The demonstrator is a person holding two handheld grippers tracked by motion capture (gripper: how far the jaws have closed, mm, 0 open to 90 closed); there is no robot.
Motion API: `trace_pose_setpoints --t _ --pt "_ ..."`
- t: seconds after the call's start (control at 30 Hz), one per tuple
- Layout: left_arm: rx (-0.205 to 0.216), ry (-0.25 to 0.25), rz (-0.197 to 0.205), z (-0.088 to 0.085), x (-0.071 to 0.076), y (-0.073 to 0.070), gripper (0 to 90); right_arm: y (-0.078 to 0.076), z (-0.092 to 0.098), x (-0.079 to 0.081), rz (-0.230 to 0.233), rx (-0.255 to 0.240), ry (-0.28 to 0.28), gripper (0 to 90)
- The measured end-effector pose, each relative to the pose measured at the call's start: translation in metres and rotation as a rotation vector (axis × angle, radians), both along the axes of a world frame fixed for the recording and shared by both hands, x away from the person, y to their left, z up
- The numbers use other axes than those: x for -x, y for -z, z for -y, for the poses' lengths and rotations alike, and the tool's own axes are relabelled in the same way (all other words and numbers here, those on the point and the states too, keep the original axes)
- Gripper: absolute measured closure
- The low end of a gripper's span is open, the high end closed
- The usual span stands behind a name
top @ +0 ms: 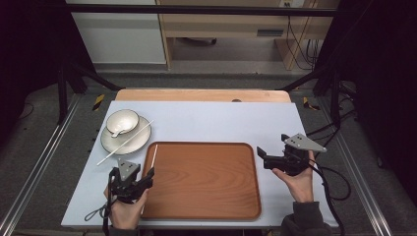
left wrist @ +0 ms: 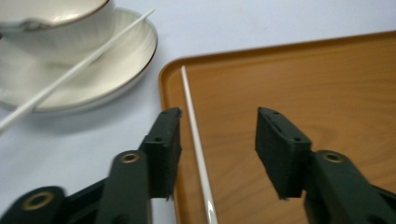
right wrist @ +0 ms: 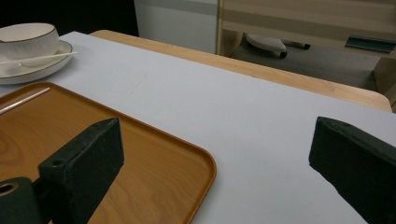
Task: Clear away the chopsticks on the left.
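White chopstick on plate (top: 125,143): leans across the plate (top: 142,136) beside the bowl (top: 122,121), next one to fetch.
Chopstick in tray (left wrist: 196,140): lies along the left rim of the wooden tray (top: 206,182), released.
Left hand-held gripper (left wrist: 218,149): jaws apart above it, holding nothing; should lift clear without nudging it.
Right hand-held gripper (right wrist: 215,158): wide apart, holding nothing, over the surface (top: 221,120).

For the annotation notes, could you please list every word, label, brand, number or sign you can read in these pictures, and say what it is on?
None: no readable text stands anywhere in these pictures.
The wooden tray, the bowl, the plate and the two white chopsticks bear no print.
The small fitting on the wall at the top of the high view is too small and blurred to tell.
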State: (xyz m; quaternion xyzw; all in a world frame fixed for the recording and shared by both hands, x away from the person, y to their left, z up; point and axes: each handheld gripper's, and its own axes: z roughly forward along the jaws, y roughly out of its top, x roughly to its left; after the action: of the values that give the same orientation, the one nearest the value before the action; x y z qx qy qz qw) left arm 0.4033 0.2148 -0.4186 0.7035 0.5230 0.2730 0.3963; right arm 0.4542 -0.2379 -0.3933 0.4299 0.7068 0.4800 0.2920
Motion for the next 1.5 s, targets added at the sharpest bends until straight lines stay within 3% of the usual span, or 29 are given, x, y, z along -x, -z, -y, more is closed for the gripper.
trace_pose_setpoints --t 0.03,0.07,0.1,0.17,0.2,0.23,0.3,0.33,0.47,0.6,0.73,0.83,0.97,1.07,1.23,1.5 --pt "0.000 0.000 0.000 0.000 0.000 0.000 45.4 0.000 0.000 0.000 0.000 0.000 0.000 3.5" --pt "0.012 0.063 0.001 -0.005 -0.007 -0.007 42.8 0.000 0.000 0.000 0.002 0.000 0.000 3.5" --pt "0.009 0.084 -0.008 -0.007 -0.012 -0.010 40.7 0.000 0.000 0.000 0.002 0.000 0.001 3.5" --pt "-0.013 0.102 -0.015 -0.009 -0.016 -0.012 37.3 0.000 0.000 0.000 0.003 -0.002 -0.001 3.5" --pt "-0.063 0.135 -0.012 -0.012 -0.024 -0.016 35.1 0.000 0.000 0.000 0.003 0.000 0.000 3.5" --pt "-0.077 0.157 -0.019 -0.015 -0.027 -0.018 33.7 0.000 0.000 0.000 0.004 -0.001 -0.002 3.6" --pt "-0.072 0.173 -0.015 -0.018 -0.031 -0.019 30.2 -0.001 0.000 0.001 0.003 -0.006 0.000 3.6" --pt "-0.065 0.206 -0.023 -0.024 -0.038 -0.021 27.9 -0.001 0.001 0.001 0.006 -0.005 0.001 3.6" --pt "-0.134 0.218 -0.040 -0.036 -0.049 -0.021 21.5 -0.001 0.001 0.001 0.006 -0.007 0.000 3.6" --pt "-0.168 0.255 -0.066 -0.051 -0.059 -0.014 19.3 -0.001 0.001 0.001 0.003 -0.001 0.000 3.7" --pt "-0.180 0.268 -0.068 -0.066 -0.063 -0.010 18.2 -0.001 0.001 0.000 0.003 -0.002 0.000 3.7" --pt "-0.181 0.242 -0.059 -0.089 -0.071 -0.007 18.2 0.000 0.001 0.000 0.001 0.000 0.000 3.7" --pt "-0.179 0.221 -0.066 -0.104 -0.078 -0.004 20.8 0.000 0.000 0.000 -0.001 0.003 0.000 3.7" --pt "-0.210 0.201 -0.085 -0.117 -0.089 -0.001 25.6 0.001 -0.001 -0.001 -0.004 0.006 0.000 3.8" --pt "-0.243 0.208 -0.111 -0.123 -0.103 0.007 34.6 0.003 -0.002 -0.002 -0.009 0.011 -0.002 3.9" --pt "-0.241 0.196 -0.126 -0.126 -0.119 0.019 48.8 0.004 -0.003 -0.002 -0.016 0.018 -0.001 4.0"
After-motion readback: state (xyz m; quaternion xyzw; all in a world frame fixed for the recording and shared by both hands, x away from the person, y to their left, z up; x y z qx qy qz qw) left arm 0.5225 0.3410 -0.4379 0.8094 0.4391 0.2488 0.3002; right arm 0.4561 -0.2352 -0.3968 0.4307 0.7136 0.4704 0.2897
